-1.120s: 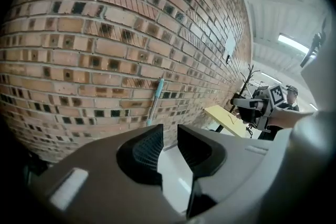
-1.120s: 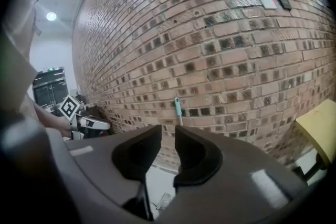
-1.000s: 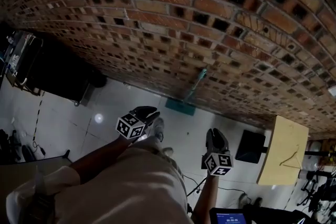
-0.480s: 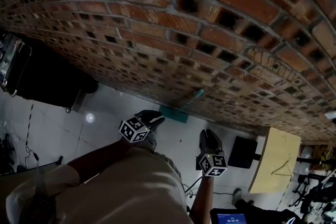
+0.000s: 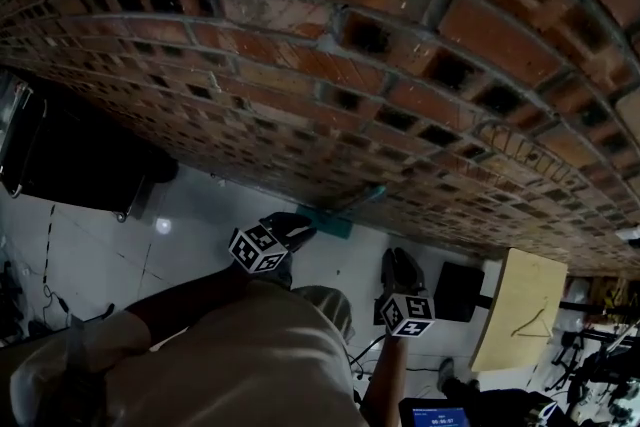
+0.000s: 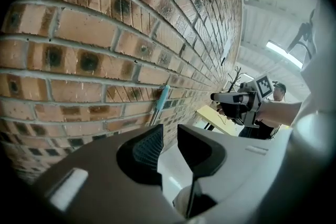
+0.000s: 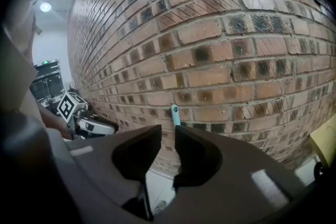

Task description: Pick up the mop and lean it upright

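The mop leans upright against the brick wall, with its teal handle above the teal head on the floor. The handle shows just beyond the jaws in the left gripper view, and its tip does so in the right gripper view. My left gripper hangs close in front of the mop head. It is open and holds nothing. My right gripper is further right and nearer me, also open and empty. Neither gripper touches the mop.
A black box and a pale wooden board with a wire hanger on it stand at the right. A dark cabinet is at the left by the wall. Cables trail over the pale floor. My trouser leg fills the lower middle.
The head view has drawn nearer the wall, which now looms larger. Both grippers have moved with me toward the mop. The jaws keep the same gap, and the mop stays leaning.
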### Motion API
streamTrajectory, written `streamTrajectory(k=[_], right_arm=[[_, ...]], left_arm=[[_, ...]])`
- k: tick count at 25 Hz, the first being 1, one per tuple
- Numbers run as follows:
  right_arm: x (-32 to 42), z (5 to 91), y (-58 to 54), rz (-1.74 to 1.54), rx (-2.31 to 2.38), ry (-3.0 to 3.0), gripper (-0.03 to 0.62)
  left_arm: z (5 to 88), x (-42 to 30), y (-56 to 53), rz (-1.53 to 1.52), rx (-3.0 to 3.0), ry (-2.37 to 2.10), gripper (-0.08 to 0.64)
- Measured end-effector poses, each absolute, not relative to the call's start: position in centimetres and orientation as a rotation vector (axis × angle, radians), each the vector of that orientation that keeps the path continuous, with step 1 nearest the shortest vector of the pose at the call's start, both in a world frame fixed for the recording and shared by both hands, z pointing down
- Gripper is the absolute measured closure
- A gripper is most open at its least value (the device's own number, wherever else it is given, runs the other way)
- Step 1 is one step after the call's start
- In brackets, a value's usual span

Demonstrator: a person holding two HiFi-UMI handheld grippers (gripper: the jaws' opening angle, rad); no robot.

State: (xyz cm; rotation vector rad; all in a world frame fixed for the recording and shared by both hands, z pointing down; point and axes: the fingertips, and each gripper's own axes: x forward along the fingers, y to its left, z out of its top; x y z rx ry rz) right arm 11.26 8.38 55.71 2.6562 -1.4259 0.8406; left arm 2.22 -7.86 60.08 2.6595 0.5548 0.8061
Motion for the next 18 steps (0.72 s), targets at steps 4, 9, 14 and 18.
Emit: streamTrajectory(k=[4, 9, 14, 18], right_arm=[[12.4, 56.1, 8.1, 0.832, 2.658, -1.420, 0.514], [13.4, 57.2, 8.2, 0.868, 2.619, -1.487, 0.514], [15.4, 57.7, 8.4, 0.896, 2.563, -1.581, 0.514], [16.8, 57.2, 8.5, 0.890, 2.501, -1.646, 0.514]], left_arm=[[60.5, 2.9, -7.5, 0.823, 2.662, 0.588, 0.456], [61.1, 3.5, -6.7, 0.847, 2.653, 0.556, 0.457], [61.7, 5.5, -4.9, 0.874, 2.669, 0.477, 0.456], [61.8, 6.6, -3.7, 0.883, 2.660, 0.414, 0.453]])
